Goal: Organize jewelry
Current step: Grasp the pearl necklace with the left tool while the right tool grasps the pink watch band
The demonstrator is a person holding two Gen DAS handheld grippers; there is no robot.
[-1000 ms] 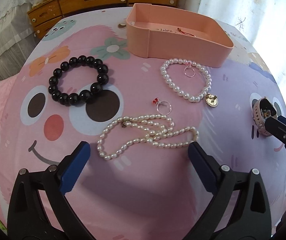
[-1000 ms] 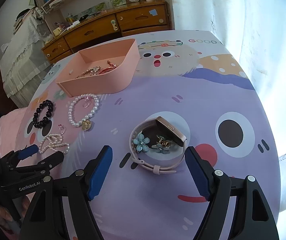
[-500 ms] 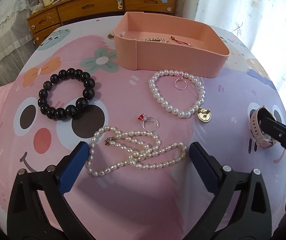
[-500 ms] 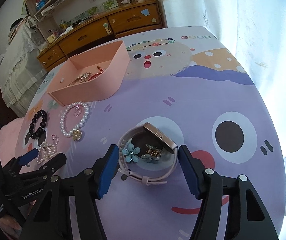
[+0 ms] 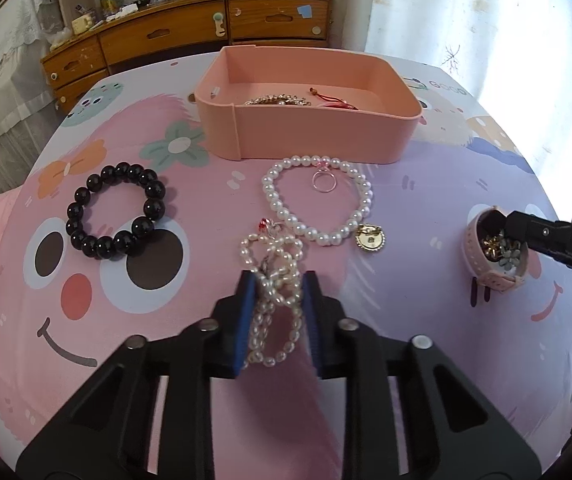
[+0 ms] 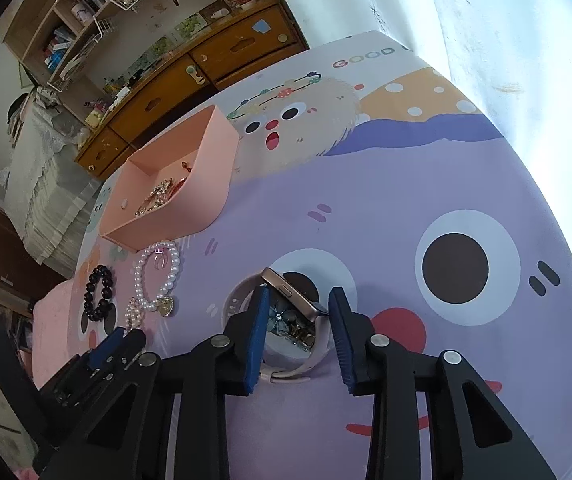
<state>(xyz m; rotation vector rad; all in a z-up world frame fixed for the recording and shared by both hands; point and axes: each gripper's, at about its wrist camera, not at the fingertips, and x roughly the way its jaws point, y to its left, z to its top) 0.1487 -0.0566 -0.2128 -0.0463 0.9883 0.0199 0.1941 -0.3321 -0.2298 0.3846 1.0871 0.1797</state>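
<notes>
My left gripper [image 5: 277, 284] is shut on the long pearl necklace [image 5: 274, 280], which bunches between the blue pads; a red-stone ring [image 5: 265, 224] lies at its far end. My right gripper [image 6: 297, 312] has closed in around the pink watch [image 6: 286, 312], one pad inside the strap loop beside a blue flower clip [image 6: 277, 314] and gold clip, the other outside the watch face. The watch also shows in the left wrist view [image 5: 493, 252]. The pink box [image 5: 309, 104] holds a gold chain and red cord.
A black bead bracelet [image 5: 116, 210], a pearl bracelet [image 5: 317, 200] with a gold pendant, and a thin ring [image 5: 323, 181] inside it lie on the cartoon-printed cloth before the box. A wooden drawer unit [image 5: 190, 36] stands behind the table. A curtain hangs at the right.
My left gripper went from wide open to shut on the pearl necklace, bunching it. My right gripper narrowed and moved onto the watch, one pad now inside the strap loop.
</notes>
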